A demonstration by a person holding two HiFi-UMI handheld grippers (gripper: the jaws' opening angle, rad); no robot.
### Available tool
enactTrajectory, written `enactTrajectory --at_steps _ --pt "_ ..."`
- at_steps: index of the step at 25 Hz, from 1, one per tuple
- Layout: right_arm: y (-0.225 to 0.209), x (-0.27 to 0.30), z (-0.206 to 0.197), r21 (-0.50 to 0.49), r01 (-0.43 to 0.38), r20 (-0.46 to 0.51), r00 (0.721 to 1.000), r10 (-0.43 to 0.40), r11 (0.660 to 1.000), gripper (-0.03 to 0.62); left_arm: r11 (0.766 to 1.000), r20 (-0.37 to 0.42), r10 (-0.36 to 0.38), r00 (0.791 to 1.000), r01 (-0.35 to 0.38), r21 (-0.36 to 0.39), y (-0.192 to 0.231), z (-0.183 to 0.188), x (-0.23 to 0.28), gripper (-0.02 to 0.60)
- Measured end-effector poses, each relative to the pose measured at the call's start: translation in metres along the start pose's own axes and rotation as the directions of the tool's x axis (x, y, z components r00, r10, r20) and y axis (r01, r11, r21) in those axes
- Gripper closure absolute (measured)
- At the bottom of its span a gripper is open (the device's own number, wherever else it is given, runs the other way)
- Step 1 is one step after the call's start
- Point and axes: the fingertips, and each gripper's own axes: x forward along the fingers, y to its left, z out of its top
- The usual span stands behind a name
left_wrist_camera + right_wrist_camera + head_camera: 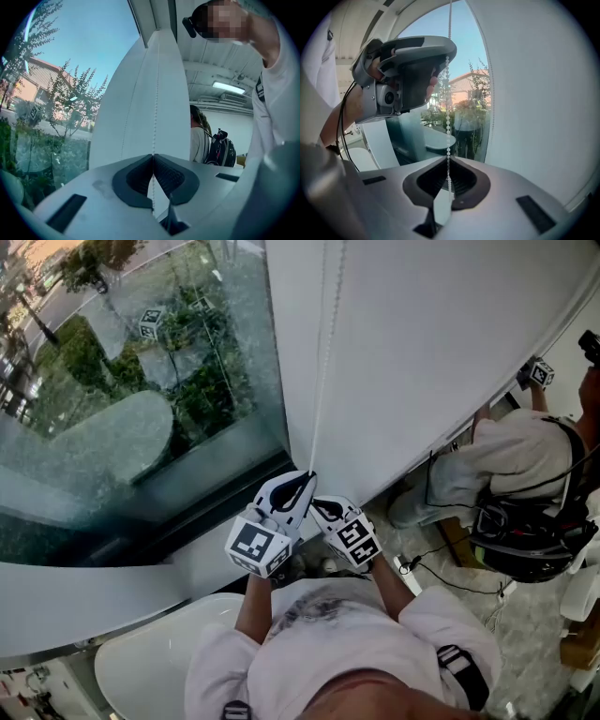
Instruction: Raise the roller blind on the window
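Thin white bead chain (155, 112) hangs plumb along white fabric roller blind (450, 352) | left hand-held gripper (153, 156) pinched shut on chain, uppermost | right hand-held gripper (448, 159) clamped on chain just below | likely pull: straight down the chain.

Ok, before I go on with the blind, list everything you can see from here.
roller blind: one, white, hanging down to the right of the bare glass
bead chain: one, white, hanging along the blind's left edge
window glass: one pane, clear, on the left, with trees outside
rounded furniture piece: one, white, lower left, kind unclear
second person: one, white shirt, far right by the blind
backpack: one, black, with that person
left gripper: one, white, shut on the bead chain, the higher grip
right gripper: one, white, shut on the bead chain just below the left gripper
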Motion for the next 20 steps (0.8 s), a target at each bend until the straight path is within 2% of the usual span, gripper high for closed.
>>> enactTrajectory --at_steps 5,7,10,14,16,17,20 --pt "0.004 -0.006 0.008 -0.058 0.014 0.015 1.0 -0.013 0.998 0.525 1.0 0.02 0.016 1.0 -0.017 0.006 0.001 0.003 -0.002 0.572" --pt "0.005 -0.009 0.015 -0.071 0.015 0.028 1.0 -0.013 0.997 0.466 0.999 0.032 0.03 0.999 -0.03 0.01 0.003 0.006 -0.005 0.572" --pt "0.004 -0.016 0.027 -0.08 0.025 0.051 0.998 -0.021 0.996 0.453 0.999 0.049 0.052 0.997 -0.053 0.012 0.008 0.011 -0.01 0.571" --pt "0.002 -0.029 0.047 -0.084 0.051 0.102 0.994 -0.043 0.995 0.448 0.997 0.048 0.077 0.996 -0.078 0.015 0.014 0.013 -0.02 0.522" --pt "0.0 -0.04 0.06 -0.074 0.078 0.148 0.987 -0.066 0.994 0.457 0.993 0.051 0.112 0.992 -0.113 0.019 0.019 0.008 -0.029 0.522" --pt "-0.001 -0.045 0.066 -0.069 0.088 0.169 0.983 -0.075 0.994 0.523 0.99 0.043 0.134 0.99 -0.135 0.028 0.022 0.003 -0.033 0.525" --pt "-0.002 -0.056 0.073 -0.066 0.085 0.196 0.978 -0.071 0.994 0.533 0.983 -0.008 0.178 0.984 -0.177 0.039 0.025 -0.023 -0.043 0.574"
